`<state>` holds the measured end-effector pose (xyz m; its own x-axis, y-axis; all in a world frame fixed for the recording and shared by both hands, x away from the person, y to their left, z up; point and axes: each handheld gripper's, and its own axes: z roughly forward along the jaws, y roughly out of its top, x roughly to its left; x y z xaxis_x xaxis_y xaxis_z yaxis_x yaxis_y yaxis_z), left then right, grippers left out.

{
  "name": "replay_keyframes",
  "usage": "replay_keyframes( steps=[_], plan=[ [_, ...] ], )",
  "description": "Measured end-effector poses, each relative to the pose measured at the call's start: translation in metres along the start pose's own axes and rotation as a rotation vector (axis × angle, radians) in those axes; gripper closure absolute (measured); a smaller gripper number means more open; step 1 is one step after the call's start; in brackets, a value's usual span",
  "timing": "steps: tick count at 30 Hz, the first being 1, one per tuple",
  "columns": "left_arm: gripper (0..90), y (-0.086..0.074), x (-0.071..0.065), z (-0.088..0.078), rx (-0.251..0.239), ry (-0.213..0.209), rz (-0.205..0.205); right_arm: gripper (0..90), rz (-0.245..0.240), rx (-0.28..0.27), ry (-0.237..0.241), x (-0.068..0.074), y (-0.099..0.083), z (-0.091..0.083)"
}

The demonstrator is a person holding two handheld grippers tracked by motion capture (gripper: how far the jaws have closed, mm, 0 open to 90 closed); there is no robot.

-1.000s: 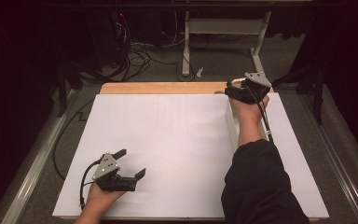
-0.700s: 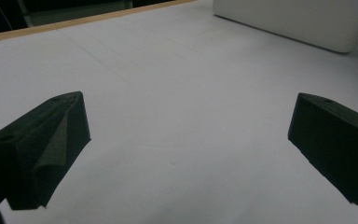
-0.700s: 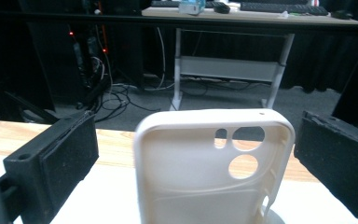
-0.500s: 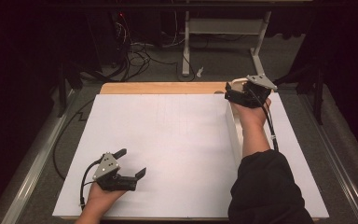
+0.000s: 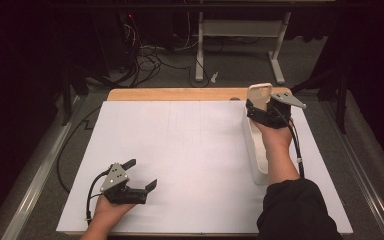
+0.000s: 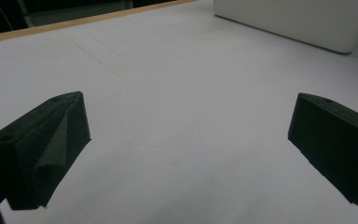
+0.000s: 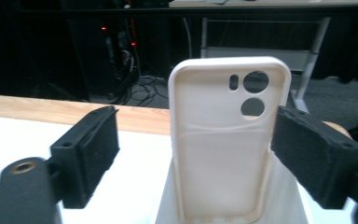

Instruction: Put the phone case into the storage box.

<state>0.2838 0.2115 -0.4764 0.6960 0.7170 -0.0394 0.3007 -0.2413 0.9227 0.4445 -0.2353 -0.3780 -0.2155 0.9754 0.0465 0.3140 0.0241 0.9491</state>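
The tabletop [image 5: 180, 160] is a wide wooden board covered almost wholly by a smooth, matte white sheet, with a strip of bare light wood showing along its far edge. Near the right edge lies a long white tray [image 5: 256, 150], narrow, with rounded corners and a plain plastic look, running from near the far edge toward the person. Standing upright at its far end is a cream phone case [image 7: 230, 140], thin-walled and probably soft and rubbery, with a rounded rectangular outline, a raised lip and round camera cut-outs near its top. The right gripper [image 7: 196, 154] straddles it: its jaws have just been closing, the case stands between them, the right pad sits at or against the case's edge while the left pad is clearly apart from it, so nothing is clamped yet. The left gripper [image 5: 141, 175] rests near the near-left corner with its jaws spread wide over bare sheet. The risk, as I judge it, is uneven contact: one blocky foam pad meeting the case first could tip it or push it sideways in the tray, and a flexible shell squeezed across its width may bow and pop free.
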Motion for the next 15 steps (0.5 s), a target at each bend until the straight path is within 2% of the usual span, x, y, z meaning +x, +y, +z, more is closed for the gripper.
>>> replay_keyframes(
  steps=[4, 7, 10, 15],
  plan=[
    [0.1, 0.0002, -0.0004, 0.0001, 0.000, -0.001, 0.001, 28.6, -0.010, 0.000, 0.030, -0.0016, -0.0018, -0.0051],
    [0.1, 0.0002, -0.0001, 0.0003, 0.001, -0.002, 0.002, 39.2, 0.002, 0.014, 0.069, -0.0027, -0.0020, -0.0059],
    [0.1, 0.0001, 0.0006, 0.0003, 0.000, -0.001, 0.002, 52.9, 0.002, 0.013, 0.082, -0.0020, -0.0020, -0.0052],
    [0.1, 0.0003, 0.0009, -0.0007, 0.000, 0.001, 0.003, 75.7, -0.016, 0.015, 0.076, 0.0032, -0.0019, -0.0012]
  ],
)
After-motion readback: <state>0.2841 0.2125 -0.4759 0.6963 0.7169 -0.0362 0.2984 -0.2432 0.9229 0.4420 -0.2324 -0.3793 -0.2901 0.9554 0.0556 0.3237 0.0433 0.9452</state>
